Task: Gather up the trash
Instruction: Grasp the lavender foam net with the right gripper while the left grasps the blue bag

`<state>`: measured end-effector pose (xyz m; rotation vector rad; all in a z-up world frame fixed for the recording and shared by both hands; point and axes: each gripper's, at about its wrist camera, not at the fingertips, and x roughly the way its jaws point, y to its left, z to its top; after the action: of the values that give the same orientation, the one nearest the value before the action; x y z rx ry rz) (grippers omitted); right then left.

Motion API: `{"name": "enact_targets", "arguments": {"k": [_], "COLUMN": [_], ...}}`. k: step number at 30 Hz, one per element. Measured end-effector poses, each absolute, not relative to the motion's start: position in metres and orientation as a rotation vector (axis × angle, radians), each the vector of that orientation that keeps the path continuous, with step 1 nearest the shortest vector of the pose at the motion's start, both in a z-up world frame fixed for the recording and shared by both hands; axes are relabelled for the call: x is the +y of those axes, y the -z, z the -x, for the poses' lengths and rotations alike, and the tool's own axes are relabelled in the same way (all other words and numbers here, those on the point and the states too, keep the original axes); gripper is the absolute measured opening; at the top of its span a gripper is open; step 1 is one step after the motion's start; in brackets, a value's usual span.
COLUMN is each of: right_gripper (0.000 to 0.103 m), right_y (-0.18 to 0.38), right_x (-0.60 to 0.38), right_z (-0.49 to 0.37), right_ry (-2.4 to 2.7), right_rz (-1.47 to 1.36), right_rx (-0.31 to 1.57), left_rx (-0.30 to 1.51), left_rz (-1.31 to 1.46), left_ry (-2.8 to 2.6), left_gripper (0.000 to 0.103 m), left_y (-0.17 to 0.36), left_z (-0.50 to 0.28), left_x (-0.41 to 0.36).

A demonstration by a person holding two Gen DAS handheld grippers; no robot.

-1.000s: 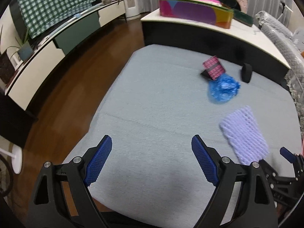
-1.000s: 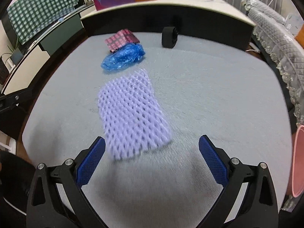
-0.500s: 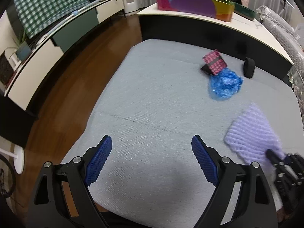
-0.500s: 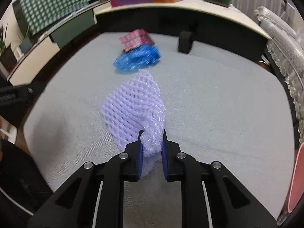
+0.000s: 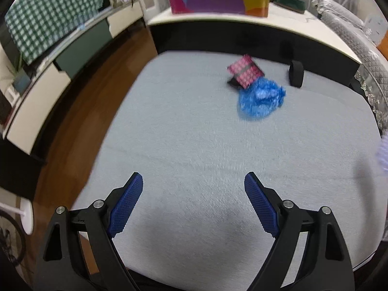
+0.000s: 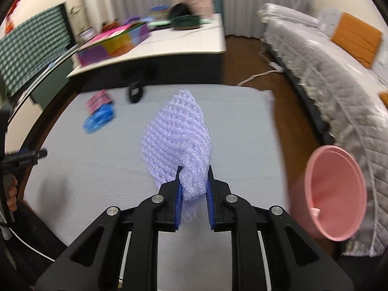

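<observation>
right tool (image 6: pixel 193 181): blue pads clamped on the lower end of the lilac foam mesh sleeve (image 6: pixel 178 140); sleeve stuck up and forward from the pads, lifted off the grey fabric-covered surface (image 6: pixel 97 169), over its near half.
left tool (image 5: pixel 194 186): pads wide apart, nothing between them, hovering over the near edge of the surface (image 5: pixel 194 145).
lilac sleeve, left view: only a blurred sliver at the right edge (image 5: pixel 382 155).
crumpled blue plastic bag (image 5: pixel 260 101): lay on the surface toward the far right corner; in the right view (image 6: pixel 98 118) it sat in the far left part.
pink chequered packet (image 5: pixel 245 71): just behind the blue bag, touching or overlapping it, could not tell which; tilted, dark underside showing; also seen at (image 6: pixel 98 100).
small black strap-like object (image 5: pixel 295 74): near the far edge, right of the packet, apart from it; (image 6: pixel 135 92) in the right view.
round pink plastic basin (image 6: pixel 335 194): off the right edge of the surface, beside the grey quilted sofa (image 6: pixel 327 77), mouth tipped toward the camera, small pale scrap inside.
white-topped table (image 5: pixel 278 21): beyond the far edge, carried a multicoloured box (image 5: pixel 218 1).
blur: both views smeared.
</observation>
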<state>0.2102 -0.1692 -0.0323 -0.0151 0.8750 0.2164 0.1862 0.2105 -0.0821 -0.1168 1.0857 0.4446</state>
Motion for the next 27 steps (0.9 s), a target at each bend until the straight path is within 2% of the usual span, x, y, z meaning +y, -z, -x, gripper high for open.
{"name": "enact_targets", "arguments": {"k": [6,11,20,27], "right_gripper": [0.018,0.018,0.018,0.018], "right_y": [0.025,0.039,0.052,0.063], "right_x": [-0.226,-0.255,-0.276,-0.285], "right_z": [-0.221,-0.236,-0.246,-0.250], "right_ry": [-0.131,-0.080,-0.006,0.030], "right_rz": [-0.037,-0.111,-0.109,-0.111], "right_rx": [0.819,0.820,0.834,0.874], "left_rx": [1.104,1.068,1.083,1.126], "left_rz": [0.194,0.202,0.229,0.322], "left_ry": [-0.442,-0.405,-0.325,-0.361], "left_gripper": [0.083,0.083,0.083,0.081], "left_y": [0.077,0.065,0.115,0.145], "left_z": [-0.193,-0.230,-0.331,-0.362], "left_x": [0.208,0.191,0.180,0.196]}}
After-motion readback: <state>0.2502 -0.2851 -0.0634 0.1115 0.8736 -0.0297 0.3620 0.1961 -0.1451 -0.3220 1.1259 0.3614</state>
